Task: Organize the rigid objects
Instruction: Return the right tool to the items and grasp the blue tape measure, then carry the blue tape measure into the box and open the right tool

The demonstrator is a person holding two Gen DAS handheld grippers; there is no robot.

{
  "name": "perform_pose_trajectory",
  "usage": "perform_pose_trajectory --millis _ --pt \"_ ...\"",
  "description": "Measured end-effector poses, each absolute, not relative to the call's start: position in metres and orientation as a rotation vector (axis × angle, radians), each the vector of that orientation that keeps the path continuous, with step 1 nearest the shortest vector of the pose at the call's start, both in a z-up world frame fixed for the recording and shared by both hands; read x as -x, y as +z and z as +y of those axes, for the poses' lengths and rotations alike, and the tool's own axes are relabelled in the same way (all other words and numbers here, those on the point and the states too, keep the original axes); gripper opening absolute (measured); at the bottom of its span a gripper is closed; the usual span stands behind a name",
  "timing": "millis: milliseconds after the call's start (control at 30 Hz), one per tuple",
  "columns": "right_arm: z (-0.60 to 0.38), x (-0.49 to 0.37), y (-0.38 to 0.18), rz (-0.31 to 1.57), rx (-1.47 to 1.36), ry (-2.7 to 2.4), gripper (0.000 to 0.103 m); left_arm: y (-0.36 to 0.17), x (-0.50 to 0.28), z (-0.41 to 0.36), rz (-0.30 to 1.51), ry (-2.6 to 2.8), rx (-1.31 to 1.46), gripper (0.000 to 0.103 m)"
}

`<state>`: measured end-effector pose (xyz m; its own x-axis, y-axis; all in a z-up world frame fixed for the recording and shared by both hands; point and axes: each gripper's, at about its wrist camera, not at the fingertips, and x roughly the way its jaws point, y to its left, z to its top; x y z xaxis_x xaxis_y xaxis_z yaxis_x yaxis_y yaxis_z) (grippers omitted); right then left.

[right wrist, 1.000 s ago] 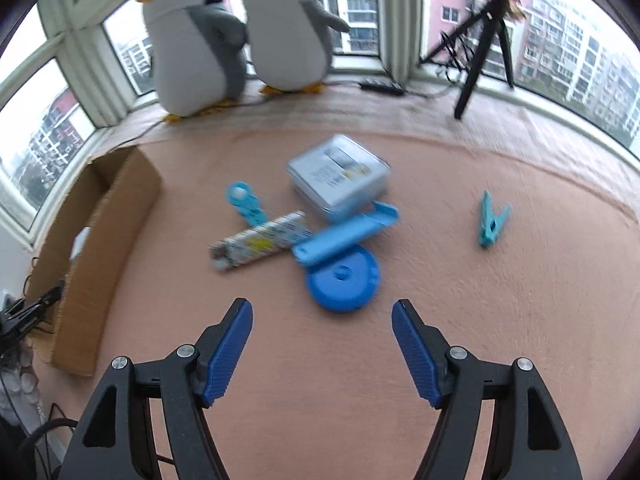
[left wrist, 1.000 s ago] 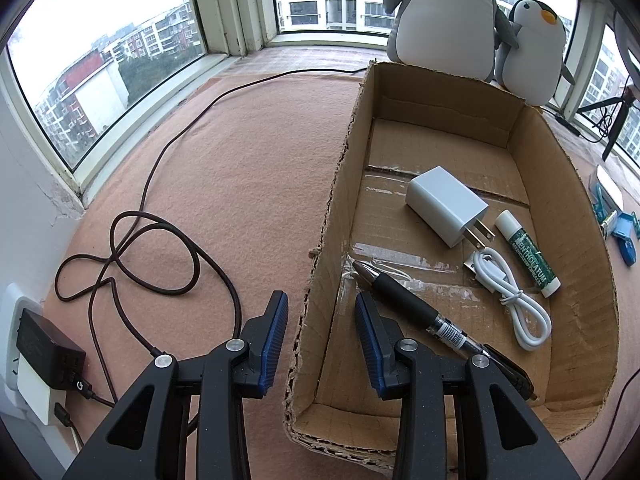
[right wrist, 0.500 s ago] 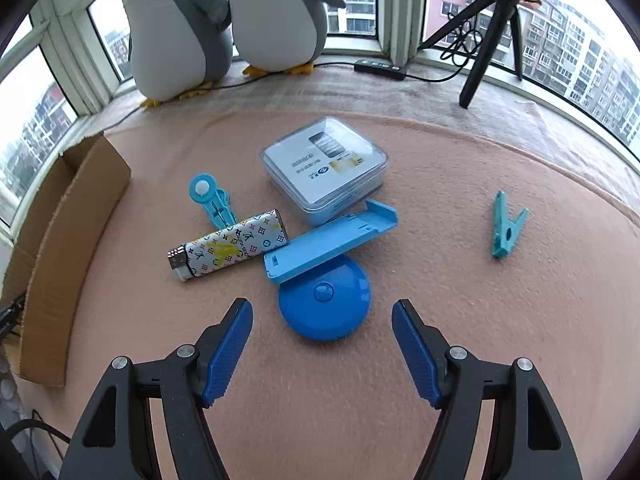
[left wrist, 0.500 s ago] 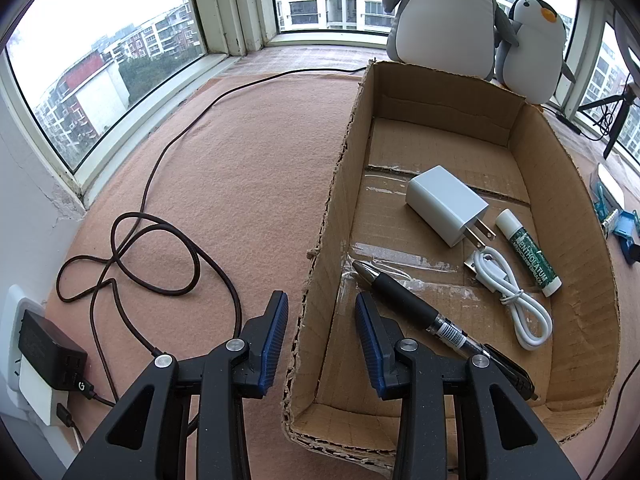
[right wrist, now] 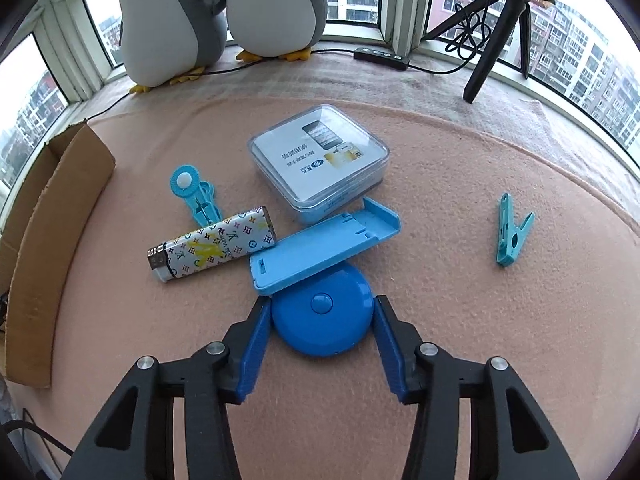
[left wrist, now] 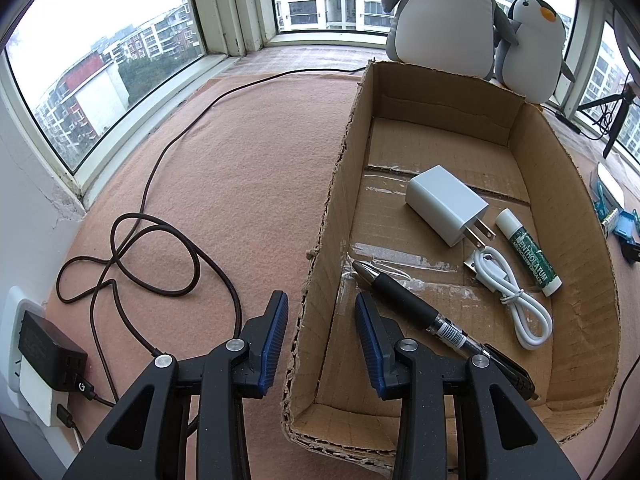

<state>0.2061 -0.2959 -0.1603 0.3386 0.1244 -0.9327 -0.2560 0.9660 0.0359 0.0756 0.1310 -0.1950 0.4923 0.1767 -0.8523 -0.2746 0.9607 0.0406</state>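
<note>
My right gripper (right wrist: 320, 324) points down at the pink felt surface (right wrist: 460, 288), and its jaws have just been closing around a round blue tape measure (right wrist: 322, 318) with a centre button; the blue pads (right wrist: 256, 344) sit against its left and right edges, though I cannot tell whether they press on it yet. Taking that disc as the landmark: a flat light-blue plastic case (right wrist: 324, 248) lies tilted across its far edge, overlapping it. Just beyond and to the left lies a white lighter with a multicoloured monogram print (right wrist: 212, 248), and past that a light-blue clip with a round white-centred head (right wrist: 196, 196). Beyond the blue case stands a clear square plastic box with a printed card inside (right wrist: 320, 160). Well off to the right a light-blue clothes peg (right wrist: 512, 236) lies alone. To the far left is the brown cardboard box (right wrist: 52, 240); farthest back, two grey-and-white plush penguins (right wrist: 216, 20) stand by the window. My left gripper (left wrist: 322, 340) is clenched as far as it goes, straddling the near left wall of that cardboard box (left wrist: 320, 240) with nothing gripped. Inside the box, near to far, lie a black pen (left wrist: 408, 308), a coiled white cable (left wrist: 516, 300), a green-labelled lip balm stick (left wrist: 528, 252) and a white wall charger (left wrist: 444, 204).
</note>
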Motion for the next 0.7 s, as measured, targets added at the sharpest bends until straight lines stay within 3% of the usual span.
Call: perform_pose_trajectory --millis 700 --pt "-0.307 -0.169 -0.146 1.194 0.067 0.255 0.046 -0.195 -0.074 0.132 1.018 0.275 0.107 0.038"
